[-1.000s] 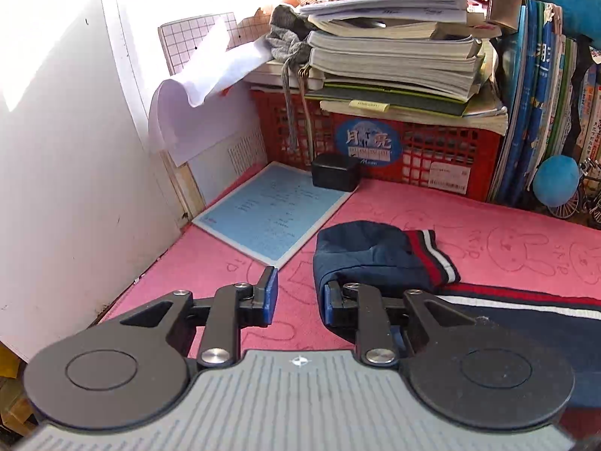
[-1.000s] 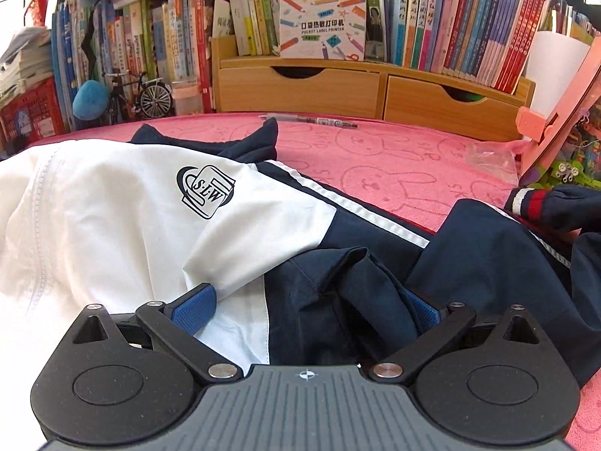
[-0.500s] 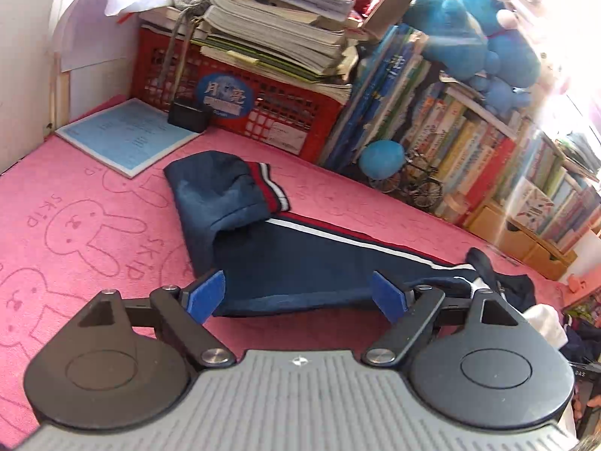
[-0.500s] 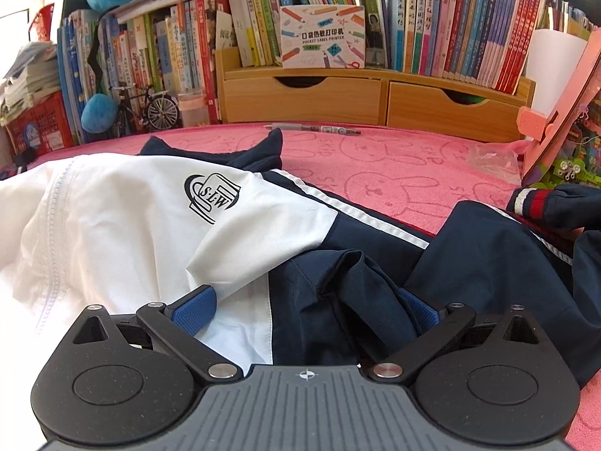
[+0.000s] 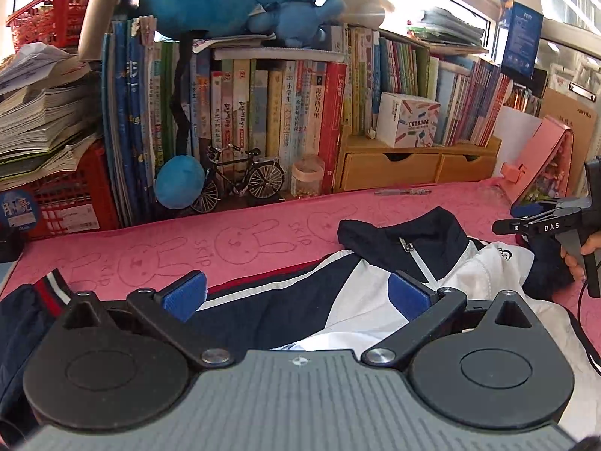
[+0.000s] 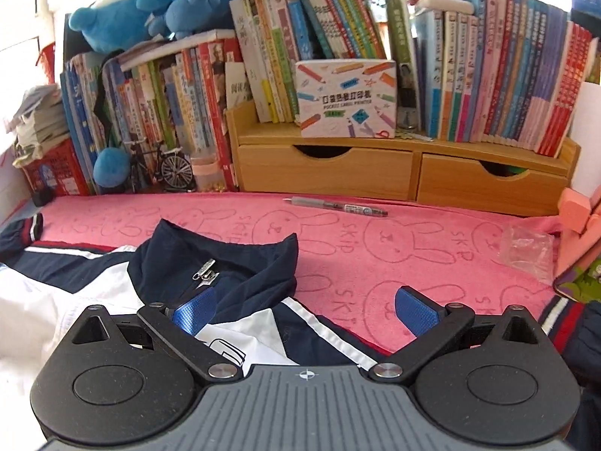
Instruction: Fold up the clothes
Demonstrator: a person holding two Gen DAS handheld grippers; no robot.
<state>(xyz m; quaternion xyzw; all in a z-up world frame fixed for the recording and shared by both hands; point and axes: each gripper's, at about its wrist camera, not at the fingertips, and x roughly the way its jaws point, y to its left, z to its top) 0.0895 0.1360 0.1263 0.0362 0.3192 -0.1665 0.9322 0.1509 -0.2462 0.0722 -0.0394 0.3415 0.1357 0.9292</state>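
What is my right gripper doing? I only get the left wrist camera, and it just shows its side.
Observer: The right gripper is open and empty, one pad over the jacket collar, the other over the pink mat.
Operator: Where's the other sleeve?
Observer: Its striped cuff lies at the right edge of the right wrist view.
Operator: Anything else there?
Observer: A crumpled clear plastic bag lies on the mat beyond that cuff.
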